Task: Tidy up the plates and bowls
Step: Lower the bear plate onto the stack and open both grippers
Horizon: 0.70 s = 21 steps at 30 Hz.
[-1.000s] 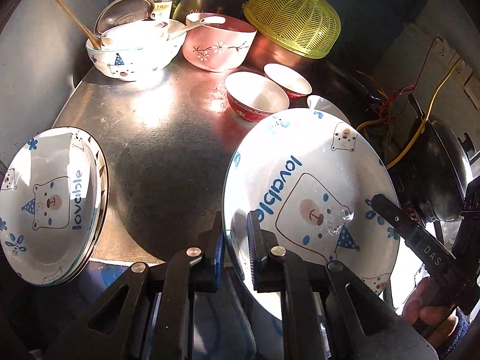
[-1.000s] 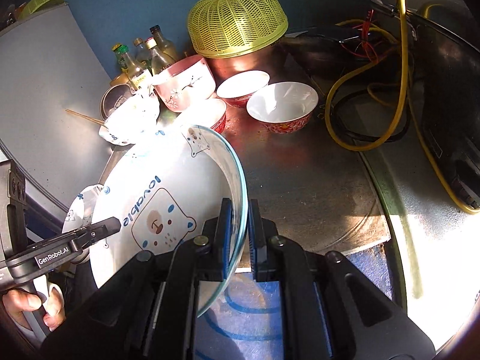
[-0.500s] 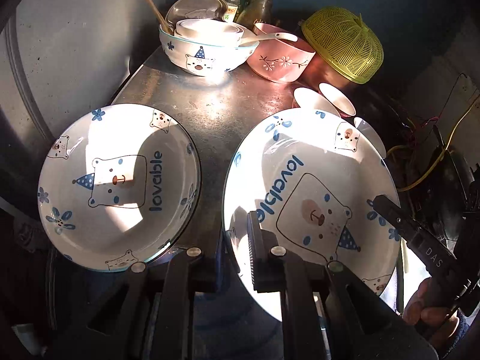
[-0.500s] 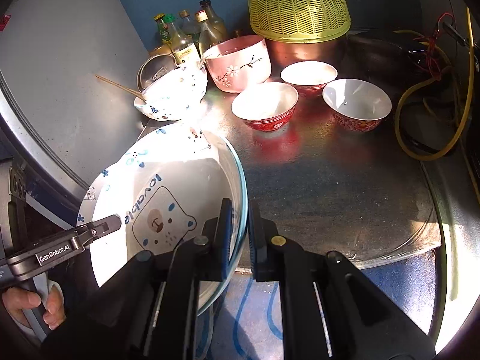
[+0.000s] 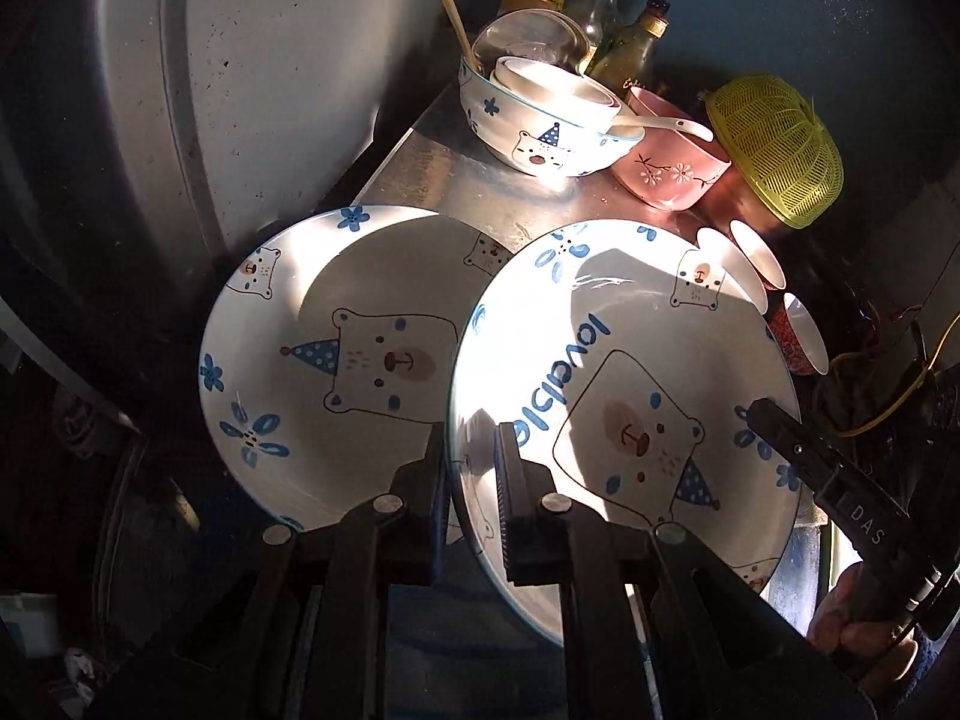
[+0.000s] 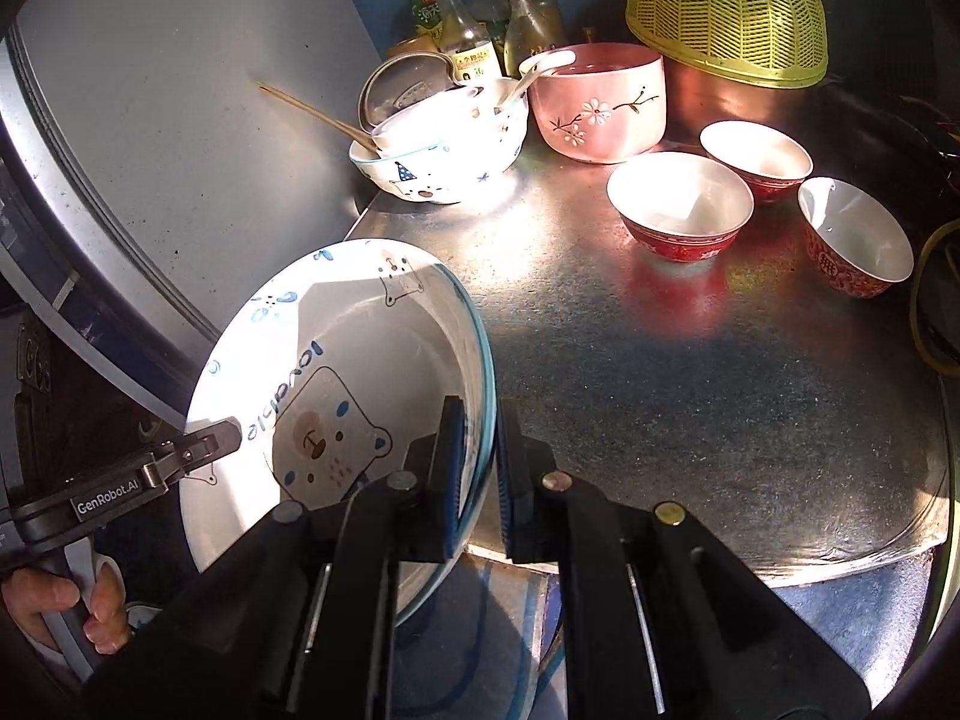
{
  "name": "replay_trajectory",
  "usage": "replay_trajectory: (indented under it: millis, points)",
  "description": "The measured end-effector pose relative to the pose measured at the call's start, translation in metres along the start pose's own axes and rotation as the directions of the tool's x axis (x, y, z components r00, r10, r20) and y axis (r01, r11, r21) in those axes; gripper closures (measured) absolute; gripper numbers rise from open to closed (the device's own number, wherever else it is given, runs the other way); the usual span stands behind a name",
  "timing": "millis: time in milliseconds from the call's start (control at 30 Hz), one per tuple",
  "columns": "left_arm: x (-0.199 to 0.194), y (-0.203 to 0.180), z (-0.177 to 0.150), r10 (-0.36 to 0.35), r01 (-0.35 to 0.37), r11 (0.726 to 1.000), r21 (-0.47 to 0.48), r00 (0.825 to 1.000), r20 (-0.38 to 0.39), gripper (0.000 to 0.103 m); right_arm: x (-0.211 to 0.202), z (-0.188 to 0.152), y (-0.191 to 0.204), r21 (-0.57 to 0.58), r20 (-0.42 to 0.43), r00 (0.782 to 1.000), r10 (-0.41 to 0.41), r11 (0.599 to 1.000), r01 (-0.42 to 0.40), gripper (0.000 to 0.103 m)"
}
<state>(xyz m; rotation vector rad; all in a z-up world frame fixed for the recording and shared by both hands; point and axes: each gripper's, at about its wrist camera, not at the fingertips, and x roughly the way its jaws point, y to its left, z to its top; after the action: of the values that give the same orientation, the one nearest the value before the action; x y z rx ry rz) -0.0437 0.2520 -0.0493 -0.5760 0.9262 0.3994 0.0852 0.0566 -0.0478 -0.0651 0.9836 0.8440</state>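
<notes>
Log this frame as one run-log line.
left tool: shut on rim of white bear-print plate | right tool: shut on opposite rim | second bear-print plate: partly behind held one

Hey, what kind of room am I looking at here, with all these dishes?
Most likely a home kitchen: a metal countertop crowded with red rice bowls, condiment bottles at the back, and a green mesh food cover.

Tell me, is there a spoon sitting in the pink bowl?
Yes, a white spoon rests in the pink bowl, its handle sticking out over the rim, just behind the bear bowl.
</notes>
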Motion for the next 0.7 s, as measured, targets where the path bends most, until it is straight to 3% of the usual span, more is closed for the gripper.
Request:
replay_trajectory:
  millis: [700]
  points:
    - [-0.003,0.055,0.011,0.079,-0.077,0.992,-0.099,0.997,0.019,0.091,0.047,0.02,0.047,-0.075,-0.057,0.995,0.079,0.994,-0.083,0.092]
